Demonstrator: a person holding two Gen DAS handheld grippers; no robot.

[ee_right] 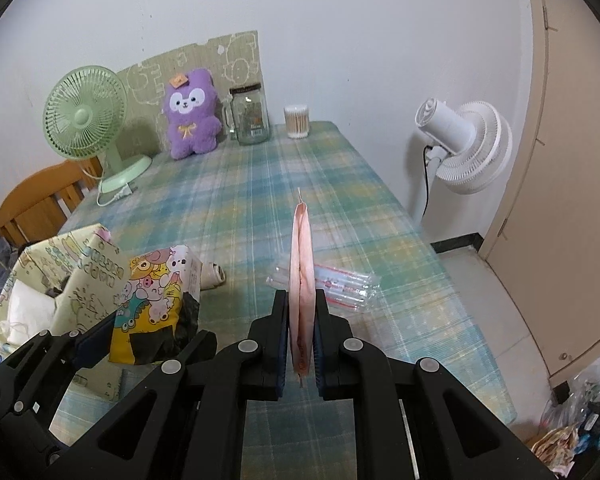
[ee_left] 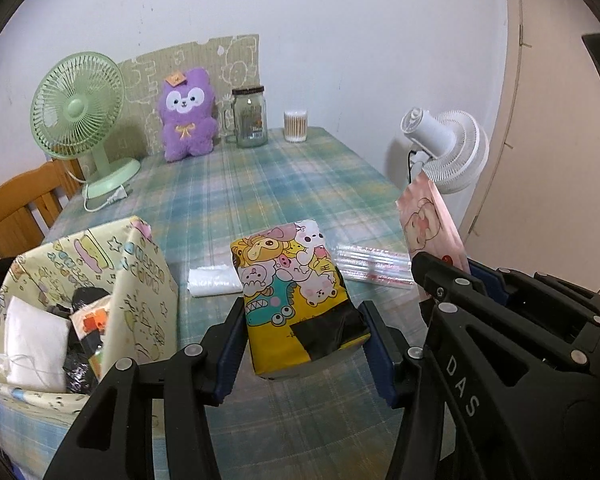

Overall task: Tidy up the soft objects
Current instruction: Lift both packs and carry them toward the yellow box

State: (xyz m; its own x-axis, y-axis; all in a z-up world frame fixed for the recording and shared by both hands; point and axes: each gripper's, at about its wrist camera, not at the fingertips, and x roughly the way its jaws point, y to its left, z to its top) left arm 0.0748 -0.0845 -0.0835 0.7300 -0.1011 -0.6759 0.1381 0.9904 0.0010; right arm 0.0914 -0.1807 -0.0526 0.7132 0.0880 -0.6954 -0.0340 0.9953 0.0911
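The left gripper clamps the cartoon-print tissue pack above the table, long axis pointing away. The fabric storage bin sits just left, nearer this hand. The right gripper pinches a thin pink packet edge-on, farther right.

Both views are taken from just behind a tool, and each looks forward and down along its two fingers over the desk. The left view is set a little to the left, close to the fabric bin. The right view is set further right, so more floor is seen. The left tool is caught at the right view's lower left, and the right tool at the left view's right edge. The far wall, the green fan, the purple plush and the white fan are shared by both.
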